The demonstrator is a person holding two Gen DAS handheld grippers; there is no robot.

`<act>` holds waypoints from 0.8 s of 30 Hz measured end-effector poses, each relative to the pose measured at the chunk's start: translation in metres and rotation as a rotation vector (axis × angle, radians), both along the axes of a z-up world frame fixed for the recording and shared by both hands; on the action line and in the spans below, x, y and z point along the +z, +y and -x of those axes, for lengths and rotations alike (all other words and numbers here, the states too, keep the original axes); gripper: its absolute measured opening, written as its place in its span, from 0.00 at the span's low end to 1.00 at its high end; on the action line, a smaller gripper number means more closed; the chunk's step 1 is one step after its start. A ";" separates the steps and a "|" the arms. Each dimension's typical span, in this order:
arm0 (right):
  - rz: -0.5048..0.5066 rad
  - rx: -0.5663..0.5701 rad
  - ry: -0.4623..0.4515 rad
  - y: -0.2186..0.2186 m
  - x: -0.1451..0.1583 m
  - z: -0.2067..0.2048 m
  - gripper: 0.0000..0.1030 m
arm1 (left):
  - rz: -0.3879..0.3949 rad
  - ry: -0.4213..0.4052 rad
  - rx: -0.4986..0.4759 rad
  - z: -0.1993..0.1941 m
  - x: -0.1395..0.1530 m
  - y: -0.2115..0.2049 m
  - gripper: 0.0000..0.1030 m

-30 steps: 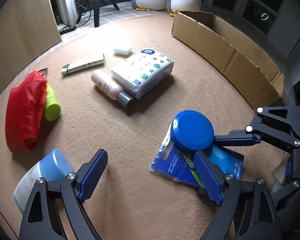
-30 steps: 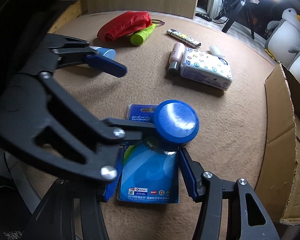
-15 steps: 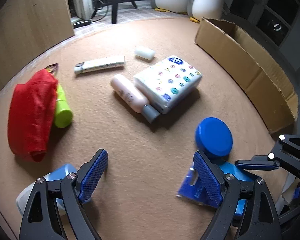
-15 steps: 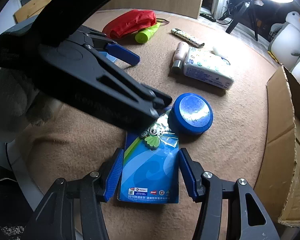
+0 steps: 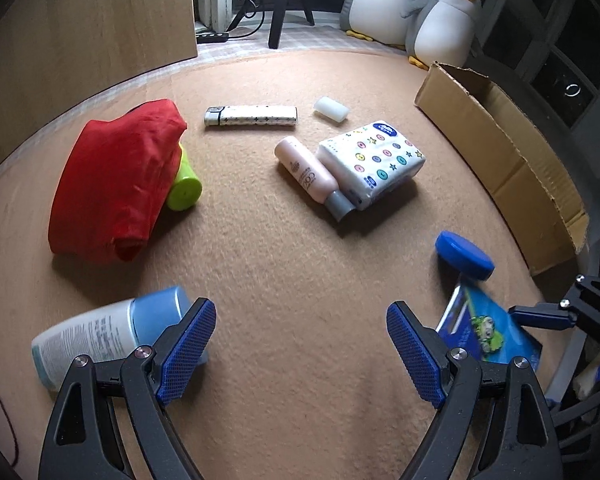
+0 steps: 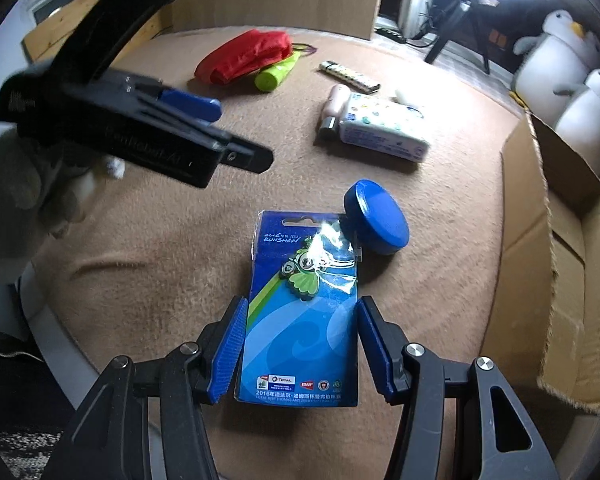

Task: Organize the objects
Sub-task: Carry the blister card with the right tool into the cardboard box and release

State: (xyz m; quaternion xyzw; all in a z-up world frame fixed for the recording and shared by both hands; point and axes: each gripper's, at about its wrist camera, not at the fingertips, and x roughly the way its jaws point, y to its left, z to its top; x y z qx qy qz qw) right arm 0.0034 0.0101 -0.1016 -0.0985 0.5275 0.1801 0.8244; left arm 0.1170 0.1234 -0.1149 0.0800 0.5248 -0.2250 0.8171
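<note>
One blue carded pin pack (image 6: pixel 300 320) lies flat on the tan felt mat (image 6: pixel 172 248), right between the fingers of my right gripper (image 6: pixel 300 346). Jaws there stand about half open, a pad along each long edge of the card; I cannot tell whether they press it or just flank it. One round blue tin (image 6: pixel 378 218) sits at the card's top right corner, touching or overlapping it.

Further out I count:
- one patterned tissue pack (image 5: pixel 374 160), with one pink bottle (image 5: pixel 308 172) lying against its side
- one long patterned lighter (image 5: pixel 252 116)
- one small white block (image 5: pixel 331 109) just beside the lighter's end
- one red cloth bundle (image 5: pixel 116 184) lying over one lime-green tube (image 5: pixel 185 188)
- one pale blue bottle (image 5: pixel 104 332) on its side, behind my left gripper's finger

My left gripper (image 5: pixel 300 348) hangs over bare mat, jaws wide, nothing between them.

One open cardboard box (image 5: pixel 512 156) runs along the mat's right edge. Two plush penguins (image 5: pixel 412 8) sit beyond the box.
</note>
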 end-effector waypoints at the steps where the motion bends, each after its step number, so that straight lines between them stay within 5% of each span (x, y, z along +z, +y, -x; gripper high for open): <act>1: -0.002 -0.002 0.000 0.000 0.001 0.001 0.50 | 0.000 -0.002 0.001 0.002 0.001 0.000 0.87; 12: -0.031 -0.060 -0.090 -0.010 0.034 0.001 0.50 | 0.011 -0.032 0.033 0.015 0.017 0.007 0.87; 24: 0.020 -0.337 -0.195 -0.095 0.061 -0.046 0.50 | 0.007 -0.076 0.121 0.019 0.037 0.037 0.87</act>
